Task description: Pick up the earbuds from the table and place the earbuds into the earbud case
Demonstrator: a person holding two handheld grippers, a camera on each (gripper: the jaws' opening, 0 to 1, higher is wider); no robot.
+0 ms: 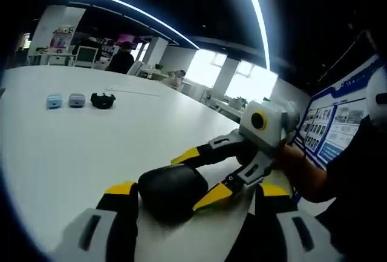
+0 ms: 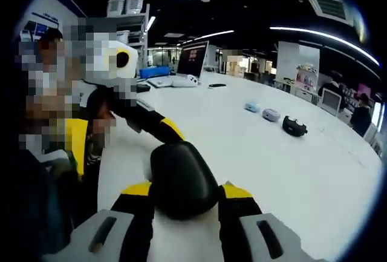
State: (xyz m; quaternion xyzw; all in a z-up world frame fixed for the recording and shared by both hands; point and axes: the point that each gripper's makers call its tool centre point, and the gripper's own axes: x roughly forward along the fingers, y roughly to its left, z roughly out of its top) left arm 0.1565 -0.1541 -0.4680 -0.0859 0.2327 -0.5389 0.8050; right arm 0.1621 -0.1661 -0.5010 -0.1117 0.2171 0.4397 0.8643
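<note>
A black oval earbud case (image 2: pixel 181 177) sits between the yellow-tipped fingers of my right gripper (image 2: pixel 187 190), which is shut on it just above the white table (image 2: pixel 290 177). The left gripper view has the same case (image 1: pixel 169 190) beside my left gripper's (image 1: pixel 195 194) left finger, with the right gripper (image 1: pixel 198 177) reaching in from the right and clamping it. My left gripper (image 2: pixel 124 138) stands open, one finger close to the case. Whether the case's lid is open I cannot tell.
Far across the table lie a pale blue case (image 1: pixel 54 100), a grey case (image 1: pixel 77 100) and a small black item (image 1: pixel 103 100). A monitor (image 2: pixel 192 59) and keyboard stand at the table's far end. A person's arm (image 1: pixel 302 174) holds the right gripper. People sit in the background.
</note>
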